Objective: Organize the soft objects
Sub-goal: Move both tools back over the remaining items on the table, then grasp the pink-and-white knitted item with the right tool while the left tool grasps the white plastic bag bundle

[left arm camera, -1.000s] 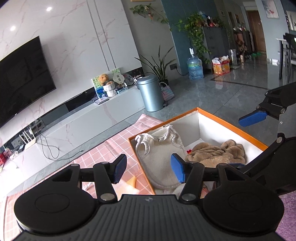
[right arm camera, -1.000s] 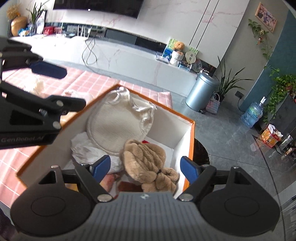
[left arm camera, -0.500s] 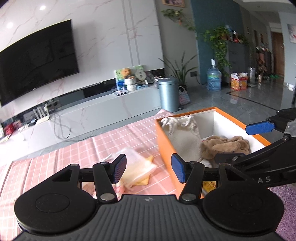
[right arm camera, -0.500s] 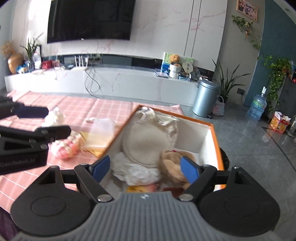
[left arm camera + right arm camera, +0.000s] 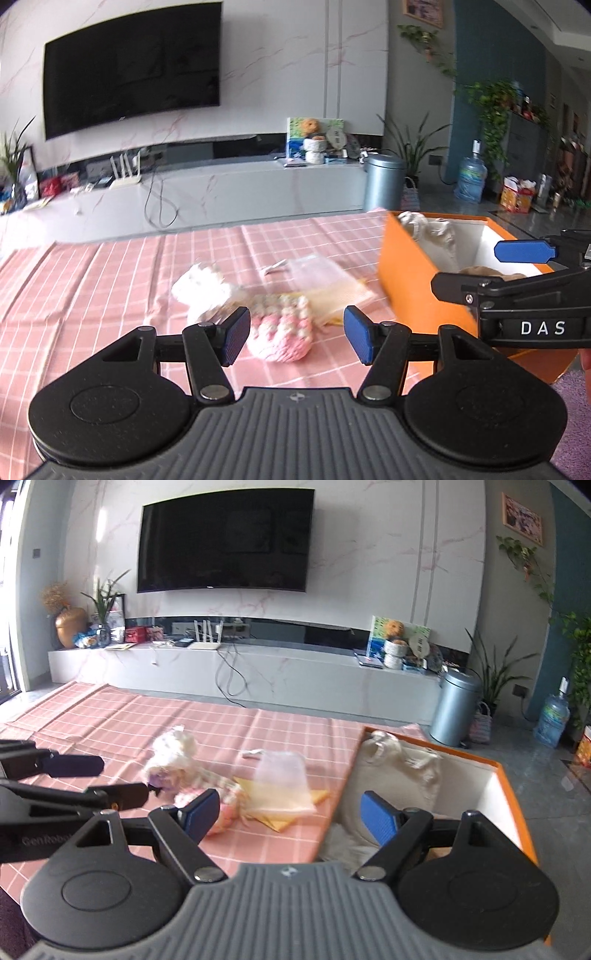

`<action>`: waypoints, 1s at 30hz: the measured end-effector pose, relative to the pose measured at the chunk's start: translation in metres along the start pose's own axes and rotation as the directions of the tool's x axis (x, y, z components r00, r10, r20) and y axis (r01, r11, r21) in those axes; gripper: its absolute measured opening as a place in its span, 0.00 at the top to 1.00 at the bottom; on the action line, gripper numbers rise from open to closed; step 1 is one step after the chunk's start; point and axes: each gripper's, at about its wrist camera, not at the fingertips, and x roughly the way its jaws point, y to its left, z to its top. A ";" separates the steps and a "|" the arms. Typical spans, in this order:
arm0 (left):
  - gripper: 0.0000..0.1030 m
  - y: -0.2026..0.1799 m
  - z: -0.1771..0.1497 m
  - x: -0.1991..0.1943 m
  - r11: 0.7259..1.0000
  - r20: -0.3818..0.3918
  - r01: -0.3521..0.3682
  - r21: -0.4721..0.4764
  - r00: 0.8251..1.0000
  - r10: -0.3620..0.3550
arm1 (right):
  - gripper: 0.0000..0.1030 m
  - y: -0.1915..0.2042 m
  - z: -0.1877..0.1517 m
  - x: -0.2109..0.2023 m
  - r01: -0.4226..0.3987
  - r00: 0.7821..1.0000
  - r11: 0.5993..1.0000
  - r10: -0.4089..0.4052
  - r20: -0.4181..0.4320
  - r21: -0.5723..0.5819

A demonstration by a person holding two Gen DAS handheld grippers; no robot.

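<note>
The pink and cream knitted toy [image 5: 282, 328] lies on the pink checked cloth [image 5: 110, 280], with a fluffy white toy [image 5: 201, 291] touching it behind and a clear pouch [image 5: 321, 280] just beside. The left gripper [image 5: 295, 334] tilts down over it, jaws spread and empty. The right gripper [image 5: 288, 812], also spread and empty, hangs over the near wall of the orange box [image 5: 413, 280]. Bare cloth stretches left of the toys
</note>
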 end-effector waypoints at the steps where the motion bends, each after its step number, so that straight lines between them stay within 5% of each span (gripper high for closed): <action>1: 0.33 0.006 -0.003 0.000 1.000 -0.003 -0.006 -0.010 1.000 0.006 | 0.20 0.005 0.001 0.002 -0.004 1.000 1.000 0.005 0.005 -0.011; 11: 0.33 0.047 -0.014 0.012 0.994 -0.031 -0.013 -0.105 0.999 0.010 | 0.26 0.041 0.005 0.043 -0.076 0.995 0.991 0.068 -0.076 -0.110; 25: 0.33 0.086 -0.016 0.044 0.978 -0.083 0.026 -0.206 0.996 -0.044 | 0.36 0.049 0.025 0.114 -0.137 0.953 0.978 0.087 -0.289 -0.157; 30: 0.32 0.093 -0.014 0.054 0.980 -0.088 0.042 -0.195 0.994 -0.060 | 0.50 0.050 0.029 0.136 -0.155 0.934 0.970 0.082 -0.349 -0.187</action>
